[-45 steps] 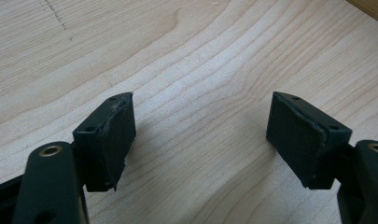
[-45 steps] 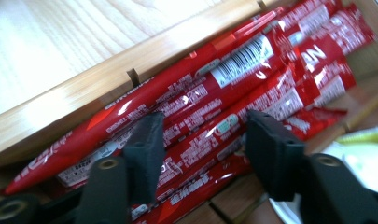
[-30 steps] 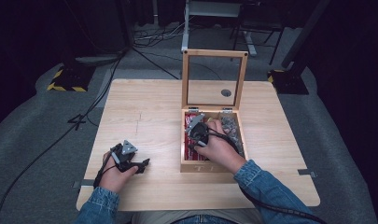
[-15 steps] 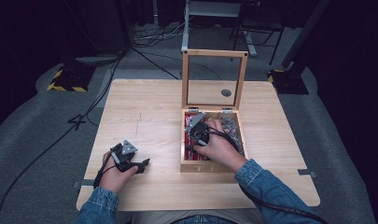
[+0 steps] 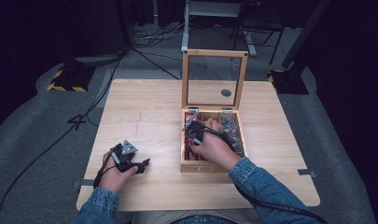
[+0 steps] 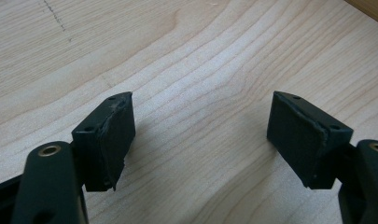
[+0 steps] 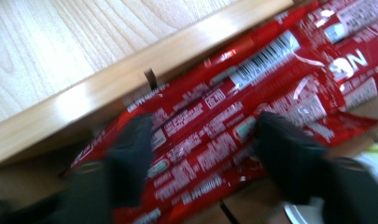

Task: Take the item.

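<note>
Near the right half of the table (image 5: pixel 144 107), a wooden box (image 5: pixel 210 167) is seen with its glass-paned lid (image 5: pixel 214 77) standing upright at the far side, and the right gripper (image 5: pixel 192 128) is held down inside the box's left compartment by the person's right hand (image 5: pixel 214 147). Red sachets (image 7: pixel 252 107) are stacked lengthwise in that compartment, just beside the box's left wall (image 7: pixel 130 88). Along the right gripper view, the two black jaws are seen astride the top sachets, one on each side of the bundle; the picture is blurred, so whether the pads press on the packets cannot be told. The jaws have just been closing, with the sachets between them. A further compartment on the right side of the box holds grey and dark items (image 5: pixel 231 128) too small to name. Toward the near left corner of the table, the left gripper (image 5: pixel 140 164) is rested low over bare wood by the left hand (image 5: pixel 113 172), well apart from the box. Its jaws are spread wide, with nothing between the pads (image 6: pixel 113 135) but the table surface.
</note>
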Tool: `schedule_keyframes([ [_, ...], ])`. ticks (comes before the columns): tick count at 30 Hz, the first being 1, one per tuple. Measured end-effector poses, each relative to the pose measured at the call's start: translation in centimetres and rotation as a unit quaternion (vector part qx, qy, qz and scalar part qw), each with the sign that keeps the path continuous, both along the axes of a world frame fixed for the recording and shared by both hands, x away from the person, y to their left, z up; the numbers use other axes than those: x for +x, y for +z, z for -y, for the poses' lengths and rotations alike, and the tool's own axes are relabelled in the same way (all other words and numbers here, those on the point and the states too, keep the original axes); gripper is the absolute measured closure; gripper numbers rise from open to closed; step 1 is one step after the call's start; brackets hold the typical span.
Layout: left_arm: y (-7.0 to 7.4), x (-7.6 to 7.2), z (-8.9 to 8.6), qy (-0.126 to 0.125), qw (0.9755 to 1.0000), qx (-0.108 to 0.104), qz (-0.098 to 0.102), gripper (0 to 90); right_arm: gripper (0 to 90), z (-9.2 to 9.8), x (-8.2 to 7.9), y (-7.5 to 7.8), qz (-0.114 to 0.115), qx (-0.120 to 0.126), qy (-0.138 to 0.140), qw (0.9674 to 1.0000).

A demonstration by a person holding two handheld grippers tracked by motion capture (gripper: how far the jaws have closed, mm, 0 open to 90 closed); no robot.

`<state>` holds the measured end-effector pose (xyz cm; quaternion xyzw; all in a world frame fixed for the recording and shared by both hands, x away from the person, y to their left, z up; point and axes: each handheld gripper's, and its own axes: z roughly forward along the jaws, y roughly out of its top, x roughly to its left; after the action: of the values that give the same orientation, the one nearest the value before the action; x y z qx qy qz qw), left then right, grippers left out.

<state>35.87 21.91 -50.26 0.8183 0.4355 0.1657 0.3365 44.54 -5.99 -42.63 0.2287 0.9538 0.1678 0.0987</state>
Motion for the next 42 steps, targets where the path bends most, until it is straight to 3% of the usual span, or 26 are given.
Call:
schedule_keyframes([
  [1, 0.0, 0.0, 0.0, 0.000, 1.0000, 0.000, 0.000, 23.8, 63.2, 0.4, 0.0, 0.3, 0.003, -0.008, 0.001, 1.0000],
  [5, 0.0, 0.0, 0.0, 0.001, 1.0000, -0.001, 0.000, 23.7, 66.9, 1.0, -0.1, 0.0, -0.001, 0.015, -0.011, 0.9998],
  [11, 0.0, 0.0, 0.1, 0.001, 1.0000, 0.000, 0.002, 23.9, 64.9, 0.6, -0.8, -0.4, 0.014, 0.007, -0.040, 0.9991],
  [16, 0.0, -0.1, 0.1, -0.002, 1.0000, 0.000, 0.002, 23.8, 74.0, 0.5, -1.7, -0.7, 0.036, -0.008, -0.042, 0.9985],
  [21, 0.0, -0.1, 0.1, -0.003, 1.0000, -0.001, 0.001, 23.8, 78.4, 1.0, -1.4, -0.2, 0.023, 0.017, -0.056, 0.9980],
  [29, 0.0, 0.0, 0.1, -0.002, 1.0000, 0.000, 0.002, 23.4, 79.9, 1.9, -1.7, 1.5, 0.035, 0.056, -0.054, 0.9963],
  [33, 0.0, 0.0, 0.1, -0.005, 1.0000, 0.001, 0.002, 23.3, 79.8, 2.6, -1.8, 2.9, 0.042, 0.088, -0.057, 0.9936],
  [38, 0.0, 0.0, 0.1, -0.004, 1.0000, -0.002, 0.001, 23.3, 79.8, 3.0, -2.1, 4.0, 0.051, 0.111, -0.046, 0.9915],
  [42, -0.1, 0.2, -0.1, -0.005, 1.0000, -0.004, 0.002, 23.3, 79.8, 3.7, -2.5, 5.3, 0.064, 0.143, -0.036, 0.9870],
])
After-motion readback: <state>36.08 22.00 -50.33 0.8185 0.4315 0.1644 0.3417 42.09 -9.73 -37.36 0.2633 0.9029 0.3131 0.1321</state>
